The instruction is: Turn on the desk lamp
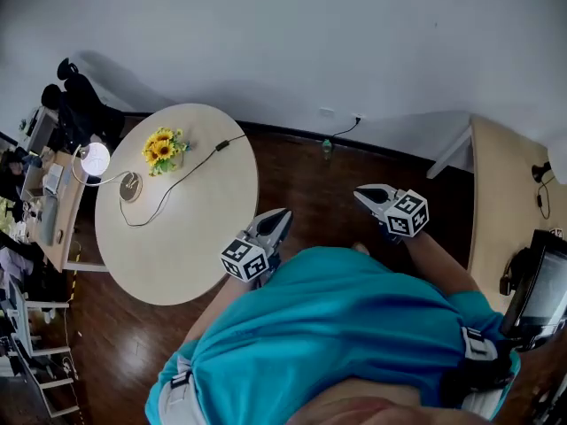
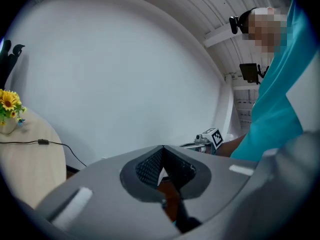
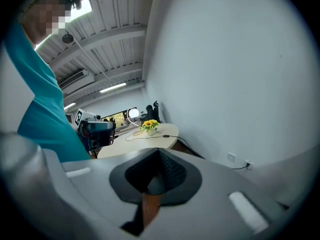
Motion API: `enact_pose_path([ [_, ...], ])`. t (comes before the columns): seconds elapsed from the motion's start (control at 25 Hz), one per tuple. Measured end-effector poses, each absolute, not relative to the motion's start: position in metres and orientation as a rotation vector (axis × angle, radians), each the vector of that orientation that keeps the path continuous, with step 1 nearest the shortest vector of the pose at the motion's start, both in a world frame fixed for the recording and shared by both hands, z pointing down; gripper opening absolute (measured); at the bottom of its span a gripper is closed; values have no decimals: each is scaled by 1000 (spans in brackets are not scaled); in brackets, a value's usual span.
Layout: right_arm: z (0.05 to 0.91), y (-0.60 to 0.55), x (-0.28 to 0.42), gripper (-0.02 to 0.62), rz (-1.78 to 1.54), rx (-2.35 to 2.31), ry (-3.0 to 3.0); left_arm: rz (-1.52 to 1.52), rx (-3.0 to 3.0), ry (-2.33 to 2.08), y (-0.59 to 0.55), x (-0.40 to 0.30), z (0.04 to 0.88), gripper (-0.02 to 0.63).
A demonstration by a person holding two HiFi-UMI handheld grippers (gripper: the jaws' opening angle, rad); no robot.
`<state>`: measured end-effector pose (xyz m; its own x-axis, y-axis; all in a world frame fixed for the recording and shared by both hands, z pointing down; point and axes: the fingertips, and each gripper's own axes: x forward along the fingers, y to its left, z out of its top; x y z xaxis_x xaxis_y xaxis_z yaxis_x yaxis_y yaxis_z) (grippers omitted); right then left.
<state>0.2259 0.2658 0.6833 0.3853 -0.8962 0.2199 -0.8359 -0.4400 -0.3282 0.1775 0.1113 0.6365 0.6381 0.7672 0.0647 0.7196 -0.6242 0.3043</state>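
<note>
Left tongs [image 1: 278,220]: closed, jaws tip to tip, nothing between them. Right tongs [image 1: 367,194]: likewise closed and empty. Both are held low before the person's body over the floor [image 1: 310,193], judged a carrying posture, since nothing lies within reach. The round surface [image 1: 195,228] begins just left of the left tongs. Ahead and leftward across it, a cable [image 1: 198,161] runs past the sunflowers [image 1: 162,148] to the desk lamp [image 1: 96,159], at the far rim and well apart from both tongs (its head looks bright; whether lit is uncertain). Approach judged outstanding.
</note>
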Motion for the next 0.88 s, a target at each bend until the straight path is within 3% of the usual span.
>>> enact_pose_path([
  [0.28, 674, 204, 124, 2, -576, -2521, 1473, 331, 2521, 1341, 49, 107, 639, 18],
  [0.56, 660, 239, 38, 2, -551, -2584, 1335, 313, 2452, 1449, 81, 37, 620, 18],
  [0.88, 663, 312, -98, 2, -512, -2572, 1306, 384, 2409, 1461, 164, -93, 622, 18],
])
